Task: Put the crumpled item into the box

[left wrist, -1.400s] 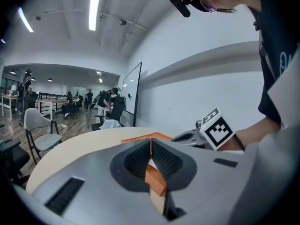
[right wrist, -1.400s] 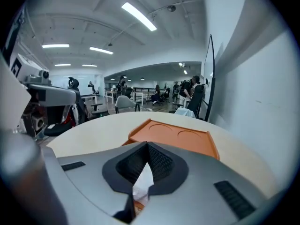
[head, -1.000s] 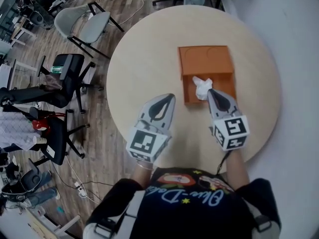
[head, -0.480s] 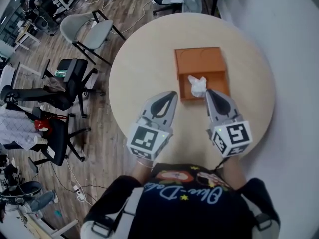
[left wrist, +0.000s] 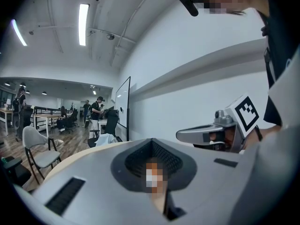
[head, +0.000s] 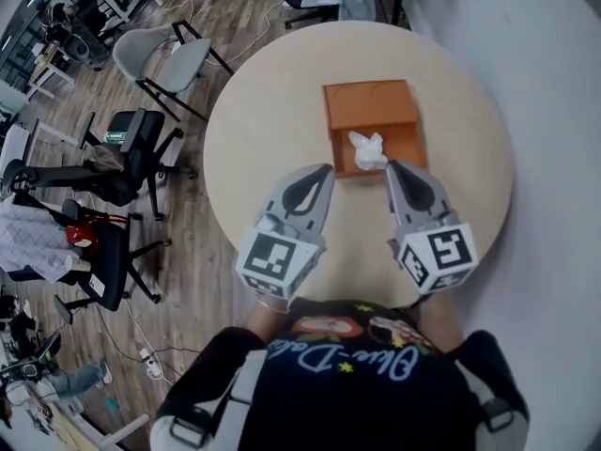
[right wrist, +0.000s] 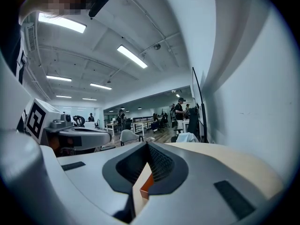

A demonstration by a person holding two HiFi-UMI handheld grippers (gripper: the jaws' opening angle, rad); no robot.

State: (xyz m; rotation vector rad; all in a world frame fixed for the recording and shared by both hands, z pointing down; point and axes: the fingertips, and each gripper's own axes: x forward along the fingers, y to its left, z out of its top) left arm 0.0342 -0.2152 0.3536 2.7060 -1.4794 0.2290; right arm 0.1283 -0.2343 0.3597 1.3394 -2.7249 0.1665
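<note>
Left gripper [head: 322, 173] jaws together | right gripper [head: 393, 170] likewise, seemingly | crumpled item [head: 368, 149] in box [head: 366, 106]

Crumpled item [head: 367, 150] in box [head: 372, 104] on table [head: 263, 139].

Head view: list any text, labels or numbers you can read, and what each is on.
"Blue-D…" possibly: cursive print on the person's black shirt, distorted, not surely readable.
Cubes on the left gripper and right gripper: square marker patterns, no letters.
Orange box: no label visible.
</note>
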